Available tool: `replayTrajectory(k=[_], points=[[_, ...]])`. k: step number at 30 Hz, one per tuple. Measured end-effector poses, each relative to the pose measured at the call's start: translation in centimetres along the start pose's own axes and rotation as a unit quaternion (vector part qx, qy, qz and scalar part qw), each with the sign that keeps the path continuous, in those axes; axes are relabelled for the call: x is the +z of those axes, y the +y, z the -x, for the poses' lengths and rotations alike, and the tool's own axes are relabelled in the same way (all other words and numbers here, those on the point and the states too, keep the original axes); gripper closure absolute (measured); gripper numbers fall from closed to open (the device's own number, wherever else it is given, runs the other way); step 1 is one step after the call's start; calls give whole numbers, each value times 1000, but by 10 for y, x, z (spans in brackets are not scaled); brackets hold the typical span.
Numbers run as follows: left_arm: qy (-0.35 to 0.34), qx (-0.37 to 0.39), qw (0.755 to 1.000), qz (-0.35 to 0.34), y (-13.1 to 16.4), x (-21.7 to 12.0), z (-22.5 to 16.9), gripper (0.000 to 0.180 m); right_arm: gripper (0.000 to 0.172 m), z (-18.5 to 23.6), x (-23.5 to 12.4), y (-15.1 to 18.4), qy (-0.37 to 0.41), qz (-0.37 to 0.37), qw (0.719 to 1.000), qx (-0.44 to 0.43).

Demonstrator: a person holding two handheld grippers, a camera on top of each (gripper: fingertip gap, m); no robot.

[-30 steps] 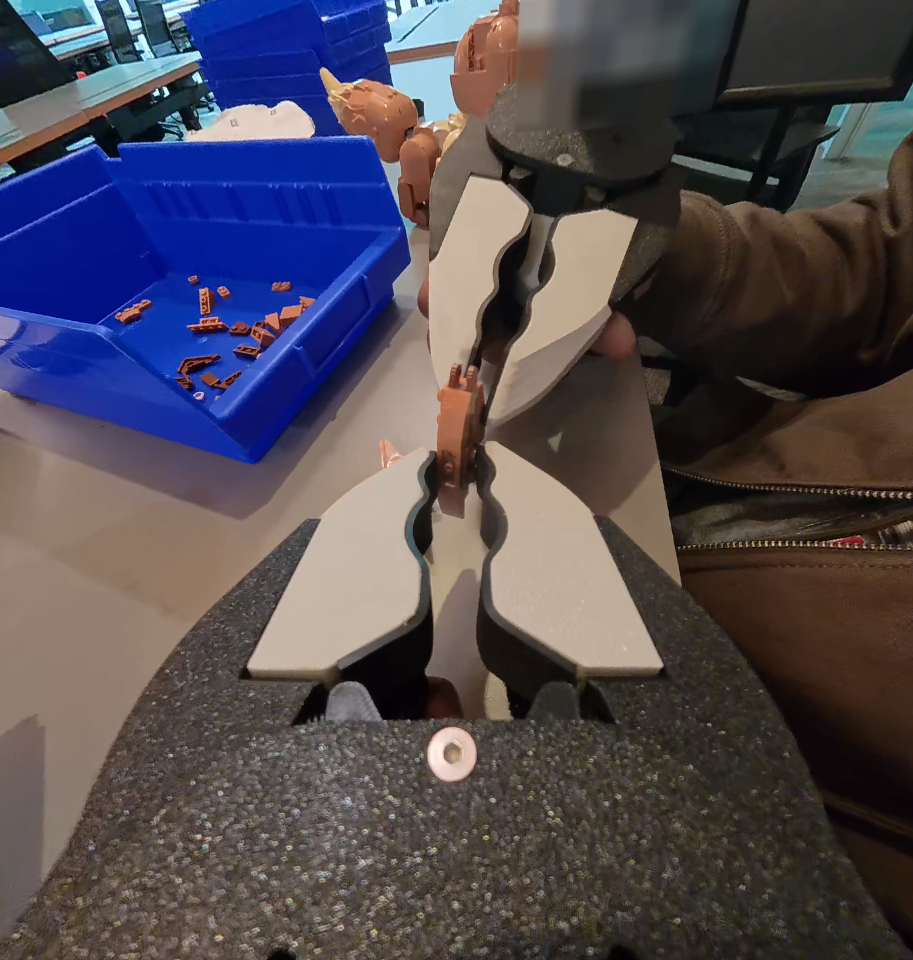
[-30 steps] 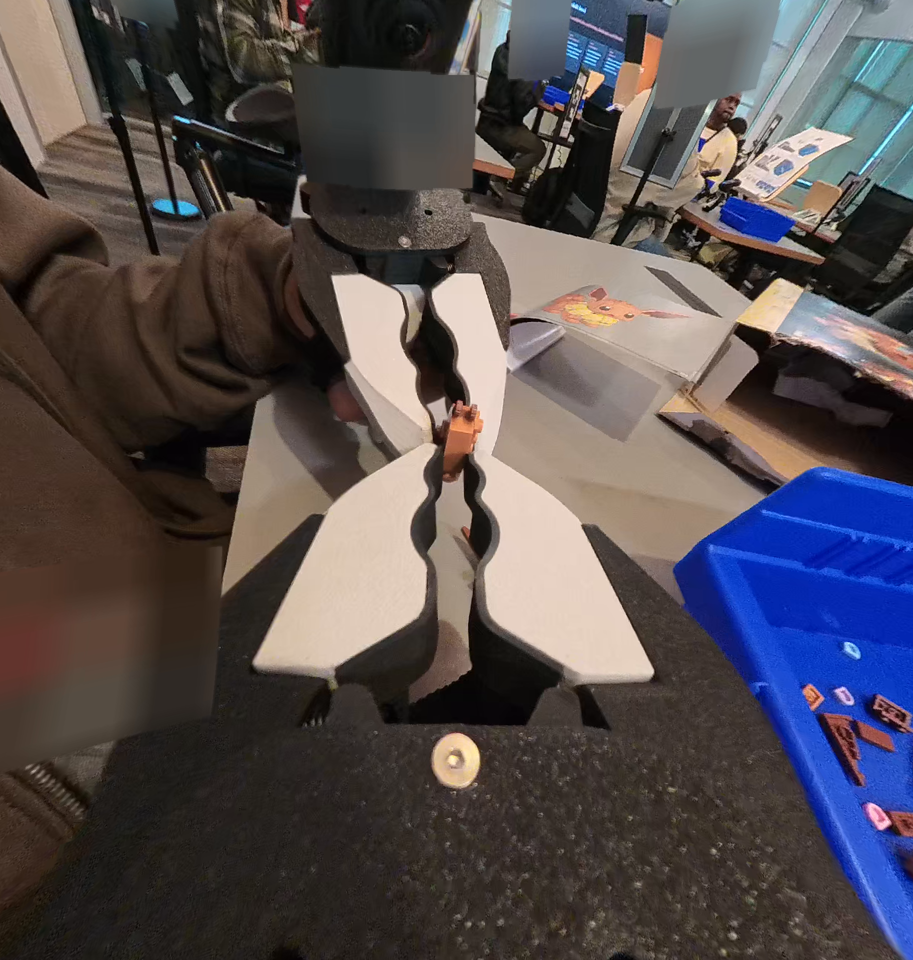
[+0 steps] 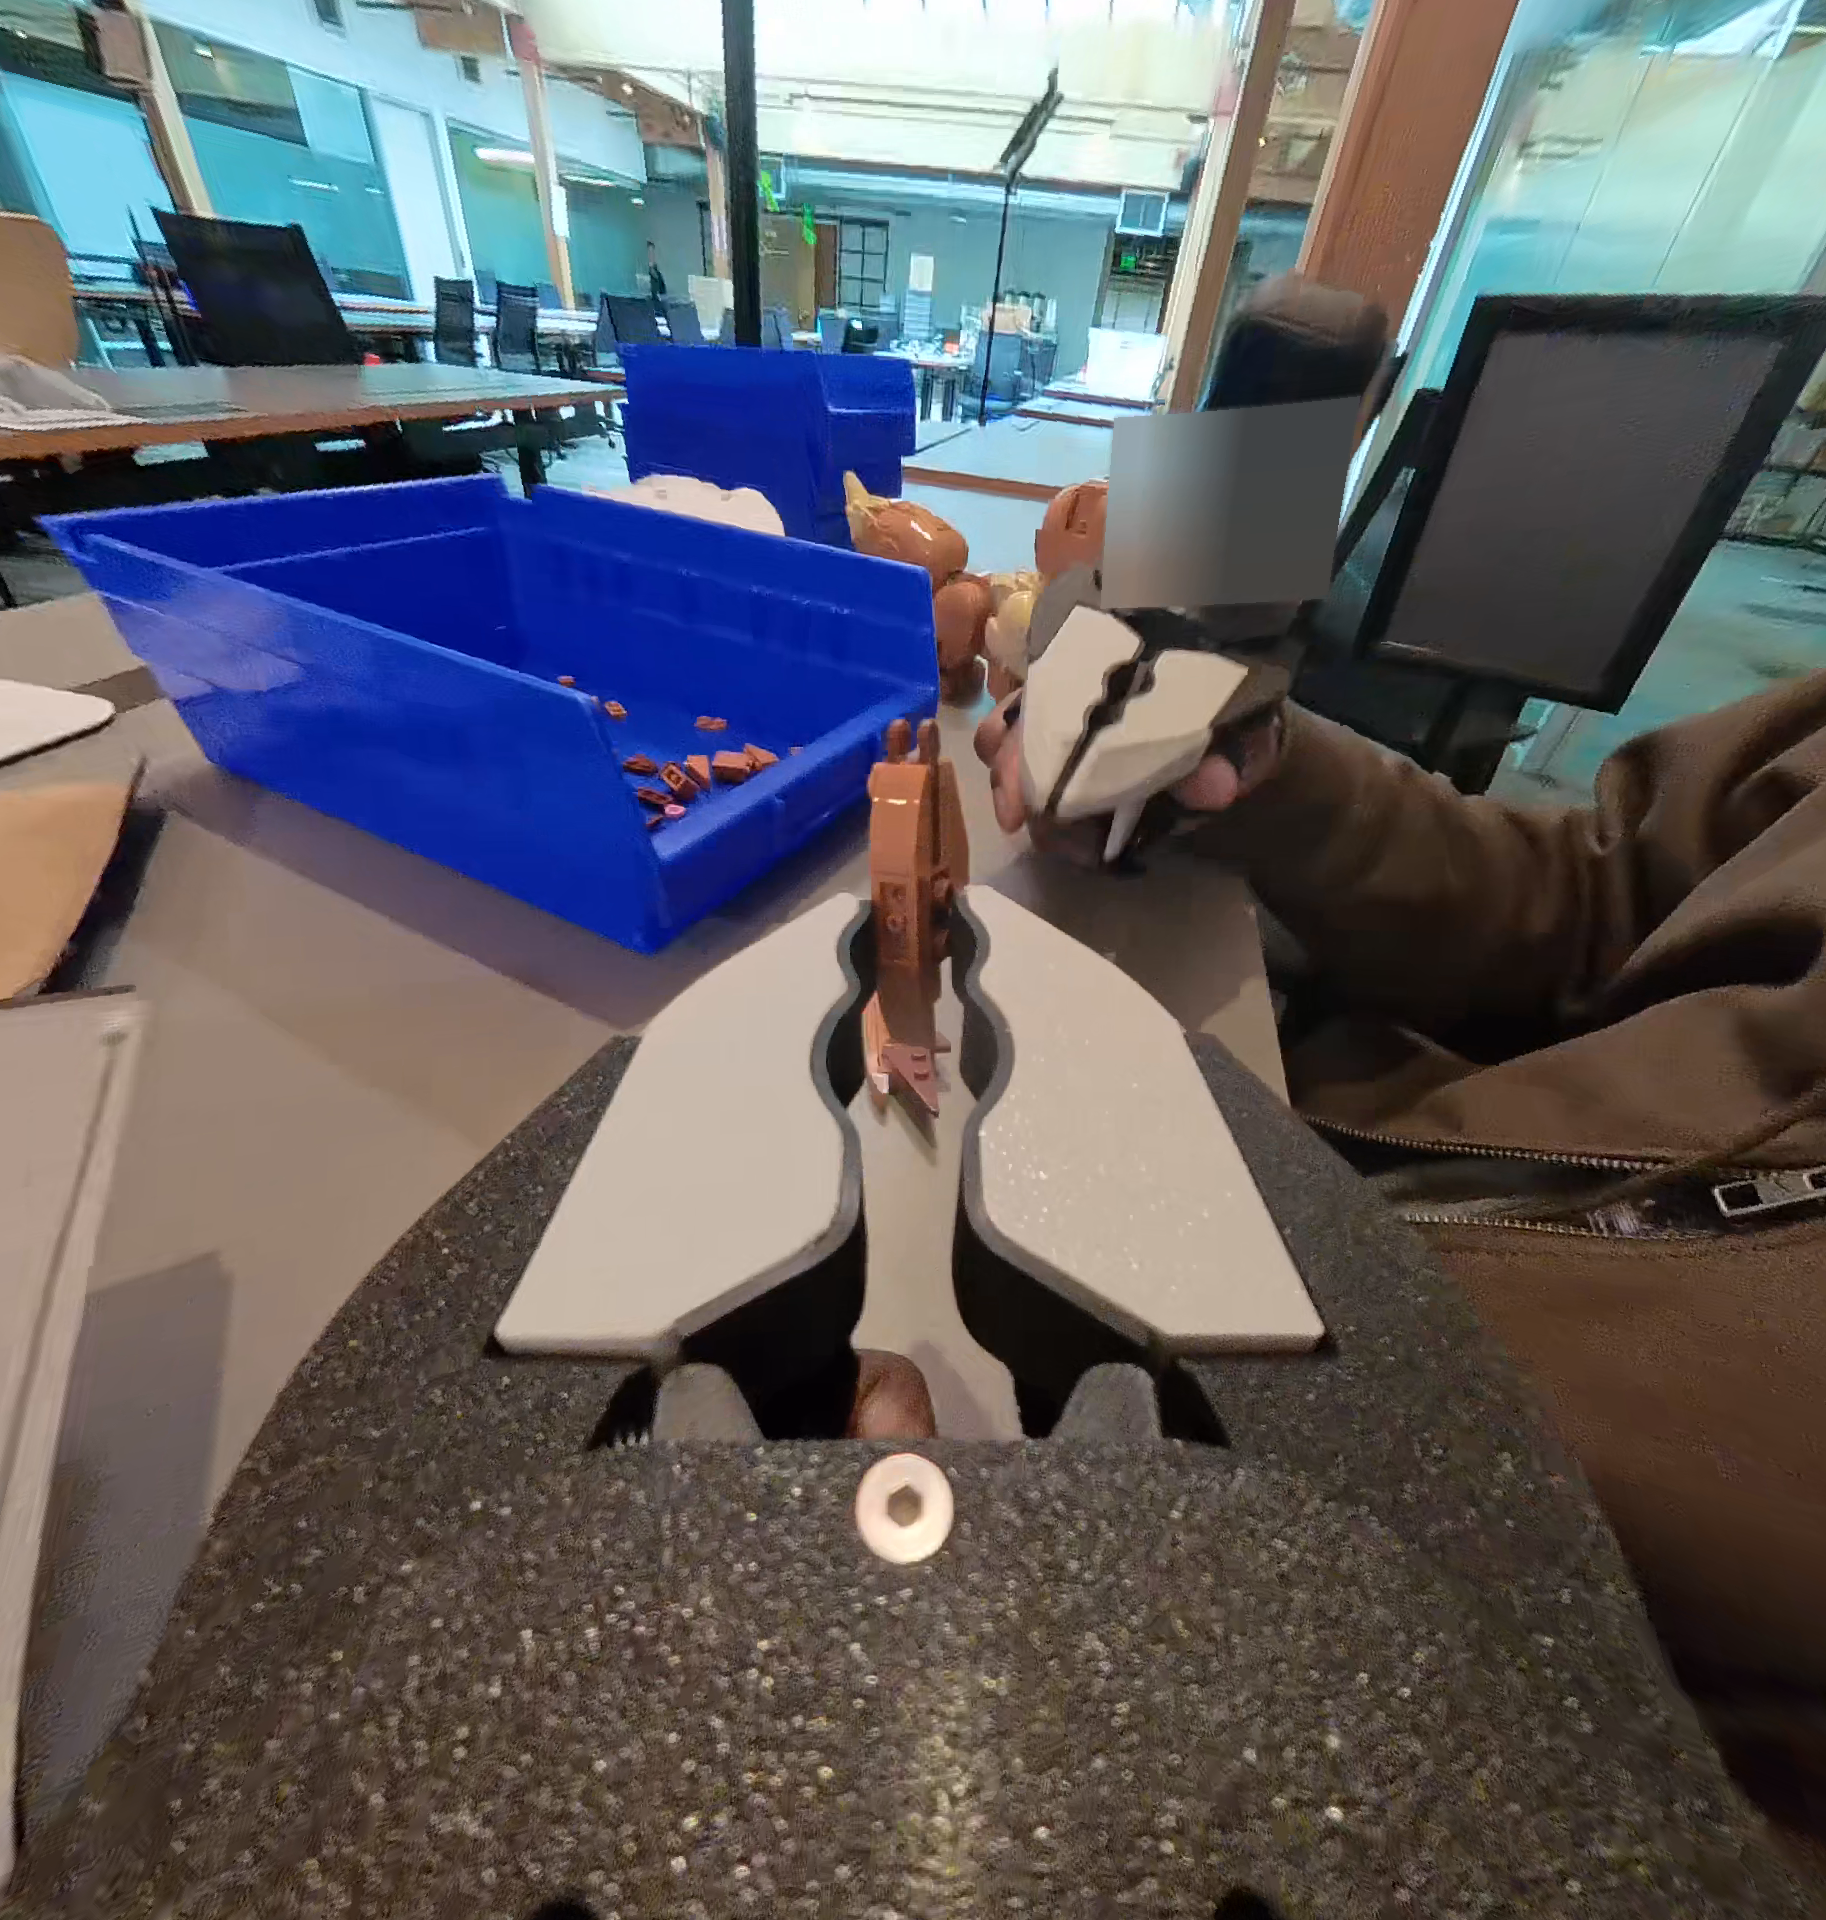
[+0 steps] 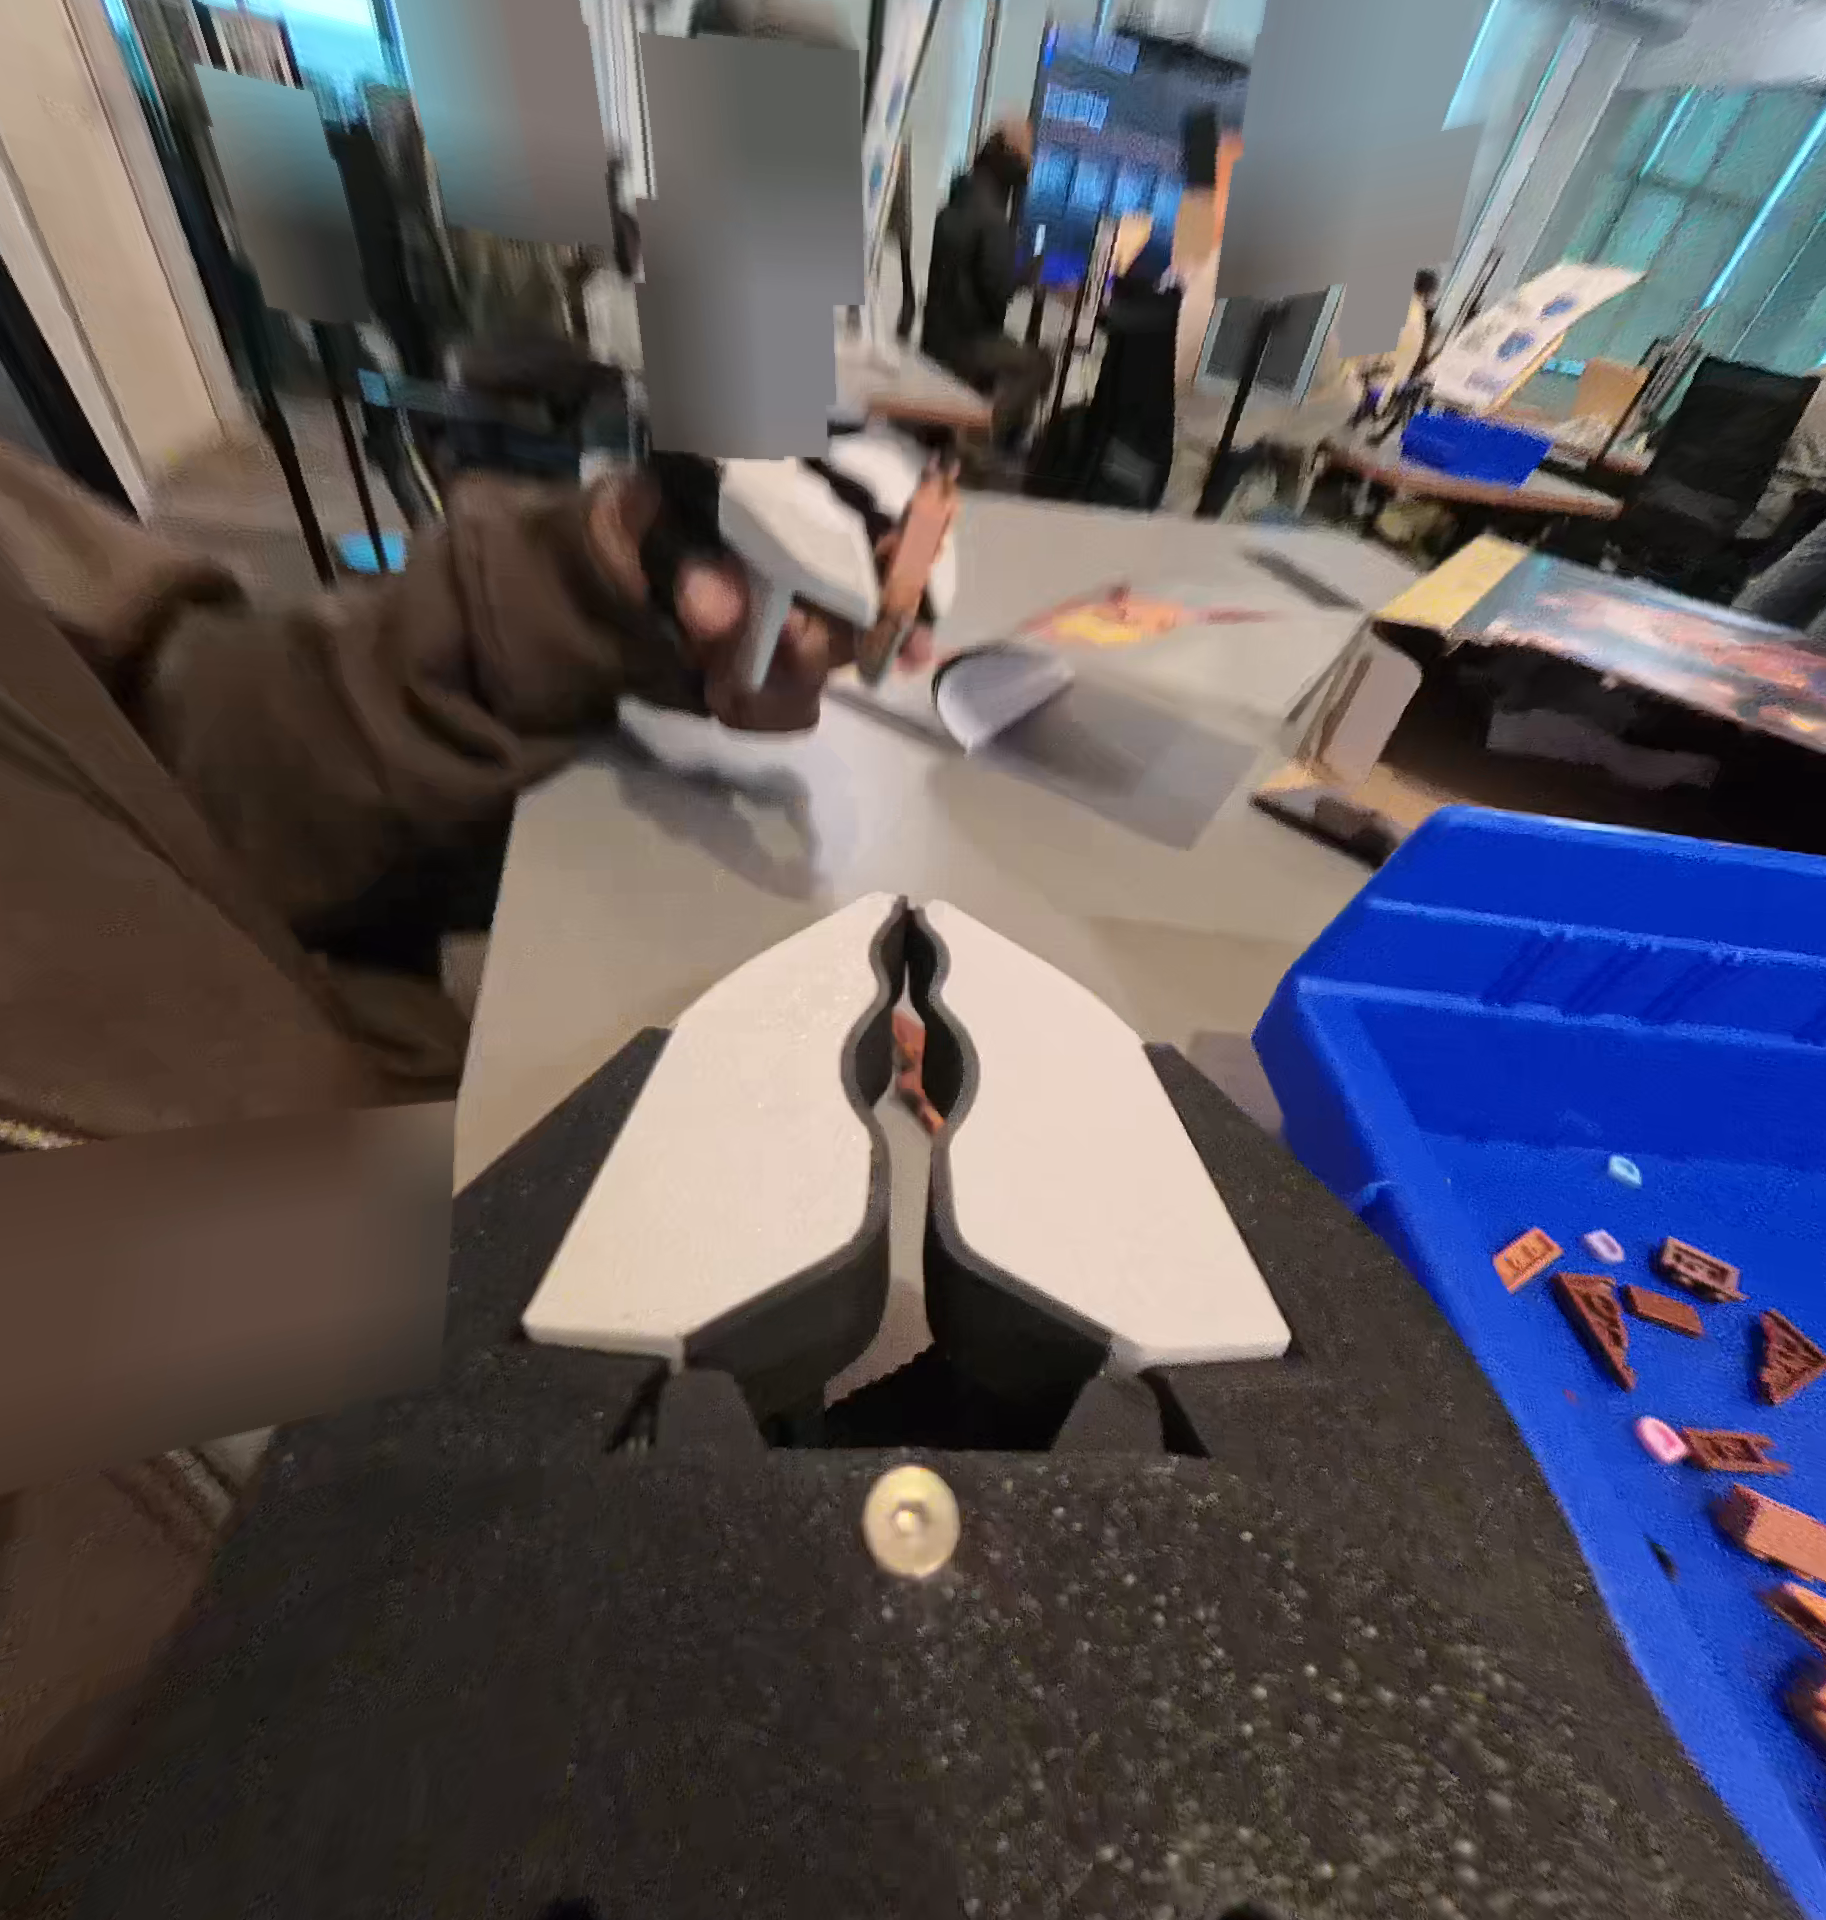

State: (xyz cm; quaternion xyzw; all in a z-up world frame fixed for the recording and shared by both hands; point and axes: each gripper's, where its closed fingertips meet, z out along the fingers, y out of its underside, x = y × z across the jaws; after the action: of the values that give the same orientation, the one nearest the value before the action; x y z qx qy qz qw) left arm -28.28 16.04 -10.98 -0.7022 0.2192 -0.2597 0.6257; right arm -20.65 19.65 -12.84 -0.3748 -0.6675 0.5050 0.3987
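Left hand-held gripper (image 3: 914, 925) level, clamping upright brown brick piece (image 3: 911, 852).

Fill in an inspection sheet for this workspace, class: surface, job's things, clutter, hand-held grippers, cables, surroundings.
Surface: grey table.
Job's things: blue bin holding loose brown brick pieces; brown brick assembly.
Clutter: open booklet; cardboard box; brown toy figures.
Grippers: left hand-held gripper clamps the upright assembly; right hand-held gripper has its fingertips together, with a small brown piece seen in the gap behind them.
Cables: nothing seen.
Surroundings: office desks, chairs, monitor, people in the background.
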Motion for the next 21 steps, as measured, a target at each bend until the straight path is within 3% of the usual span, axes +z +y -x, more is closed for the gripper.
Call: replayTrajectory(k=[4,11,21], points=[[37,0,999,-6,0,12,-15,167,172,-2,10,-7,12,-22,1000,19],[55,31,997,32,13,27,-29,167,147,15,35,-27,-35,-77,993,87],[75,48,994,61,25,40,-43,166,160,21,44,-19,-62,-53,988,130]])
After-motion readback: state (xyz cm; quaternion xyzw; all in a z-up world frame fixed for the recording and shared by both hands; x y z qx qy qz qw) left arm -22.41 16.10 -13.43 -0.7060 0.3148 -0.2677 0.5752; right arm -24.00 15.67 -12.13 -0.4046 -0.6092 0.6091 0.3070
